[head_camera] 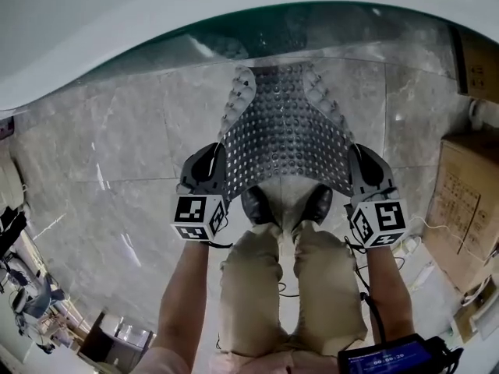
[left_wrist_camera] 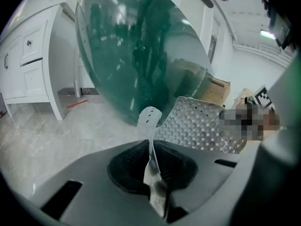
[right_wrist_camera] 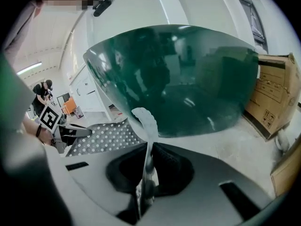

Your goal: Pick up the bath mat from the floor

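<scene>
The bath mat (head_camera: 284, 135) is a translucent grey sheet covered in round studs and holes. It hangs stretched between my two grippers, lifted off the marble floor (head_camera: 117, 154), with its far end drooping toward the tub. My left gripper (head_camera: 218, 179) is shut on the mat's near left corner; the thin mat edge (left_wrist_camera: 151, 145) runs up from between its jaws. My right gripper (head_camera: 355, 179) is shut on the near right corner, where the mat edge (right_wrist_camera: 148, 140) is pinched the same way. The rest of the mat (left_wrist_camera: 202, 126) spreads to the right in the left gripper view.
A dark green tub (head_camera: 296, 29) with a white rim curves across the far side. Cardboard boxes (head_camera: 468, 193) stand at the right. The person's shoes (head_camera: 287, 205) and legs are directly under the mat's near edge. A white cabinet (left_wrist_camera: 28, 69) stands at the left.
</scene>
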Demonstrator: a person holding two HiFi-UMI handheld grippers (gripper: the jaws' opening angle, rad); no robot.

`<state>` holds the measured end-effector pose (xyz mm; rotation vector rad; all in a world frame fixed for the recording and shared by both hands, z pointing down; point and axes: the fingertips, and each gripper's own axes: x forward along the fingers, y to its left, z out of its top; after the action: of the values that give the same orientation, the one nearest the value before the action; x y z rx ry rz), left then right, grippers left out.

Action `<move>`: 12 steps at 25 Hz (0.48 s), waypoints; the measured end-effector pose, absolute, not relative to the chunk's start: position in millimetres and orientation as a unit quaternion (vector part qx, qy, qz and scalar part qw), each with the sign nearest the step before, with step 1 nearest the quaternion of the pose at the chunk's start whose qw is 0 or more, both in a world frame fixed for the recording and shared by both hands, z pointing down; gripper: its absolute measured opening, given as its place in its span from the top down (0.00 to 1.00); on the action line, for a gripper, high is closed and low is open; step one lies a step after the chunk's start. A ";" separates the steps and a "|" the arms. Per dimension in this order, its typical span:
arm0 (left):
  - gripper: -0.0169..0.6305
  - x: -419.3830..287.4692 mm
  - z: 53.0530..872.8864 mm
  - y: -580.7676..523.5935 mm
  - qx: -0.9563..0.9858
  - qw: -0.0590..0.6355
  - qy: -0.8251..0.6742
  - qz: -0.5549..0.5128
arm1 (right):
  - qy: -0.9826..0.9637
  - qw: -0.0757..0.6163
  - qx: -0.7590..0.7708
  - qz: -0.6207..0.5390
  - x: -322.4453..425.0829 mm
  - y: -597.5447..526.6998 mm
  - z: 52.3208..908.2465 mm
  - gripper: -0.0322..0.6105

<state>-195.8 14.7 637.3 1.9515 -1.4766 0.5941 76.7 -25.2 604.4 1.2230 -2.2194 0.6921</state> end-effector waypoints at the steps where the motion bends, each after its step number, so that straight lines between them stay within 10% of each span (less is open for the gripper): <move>1: 0.91 -196.4 630.4 15.5 0.737 0.307 -0.559 0.223 | -0.817 0.255 0.450 0.256 75.4 -24.0 598.1 0.90; 12: 0.91 -194.8 560.9 15.9 0.740 0.301 -0.558 0.224 | -0.825 0.254 0.435 0.255 63.8 -22.8 528.6 0.90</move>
<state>-194.8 15.9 560.9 1.9639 -1.4812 0.5938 63.8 -22.8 528.6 1.1824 -2.2417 0.6918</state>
